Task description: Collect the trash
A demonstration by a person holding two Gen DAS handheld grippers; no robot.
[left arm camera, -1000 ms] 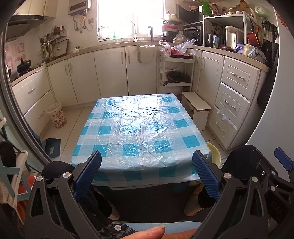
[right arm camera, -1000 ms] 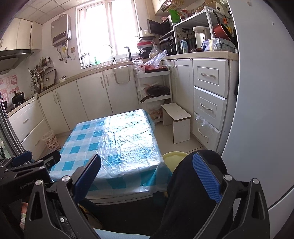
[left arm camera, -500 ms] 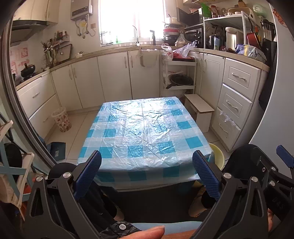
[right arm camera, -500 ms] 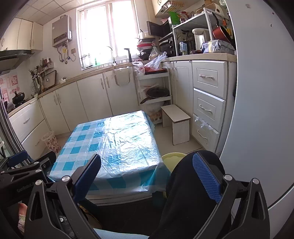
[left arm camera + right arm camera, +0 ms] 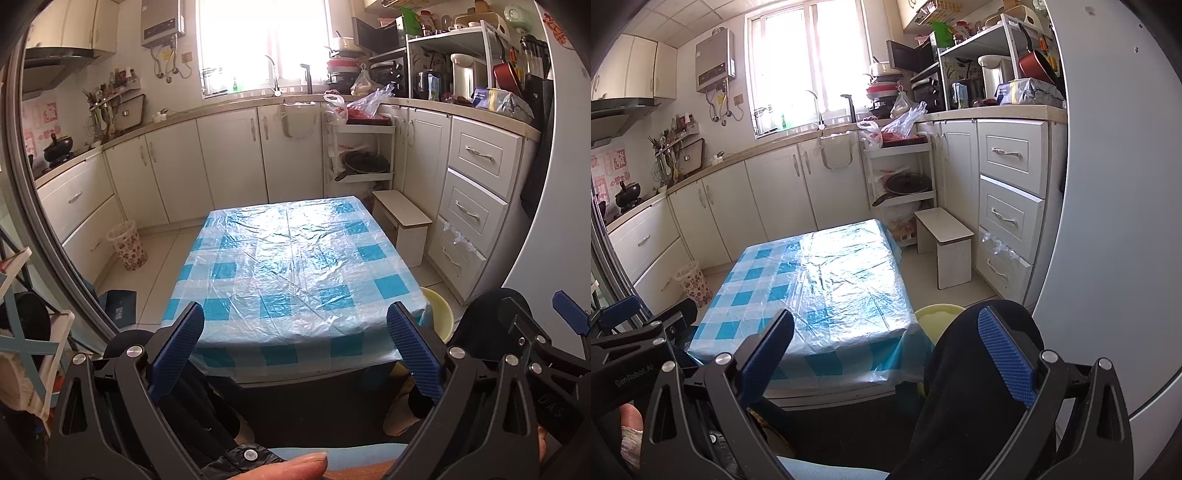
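Observation:
A low table under a blue-and-white checked plastic cloth [image 5: 291, 266] stands ahead in the kitchen; it also shows in the right wrist view [image 5: 827, 280]. I see no loose trash on it. A patterned waste basket [image 5: 127, 245] stands on the floor left of the table, also in the right wrist view [image 5: 693, 283]. My left gripper [image 5: 295, 350] is open and empty, held short of the table's near edge. My right gripper [image 5: 886, 354] is open and empty, above the person's dark-clothed knee [image 5: 971, 387].
A yellow basin [image 5: 439, 314] sits on the floor at the table's near right corner. A white step stool [image 5: 402, 227] stands right of the table, a white drawer unit [image 5: 476, 210] behind it. White cabinets [image 5: 229, 162] line the back and left walls.
Both views have tilted upward and drawn back a little, so the table sits lower and farther in the frames. Both grippers have stayed open.

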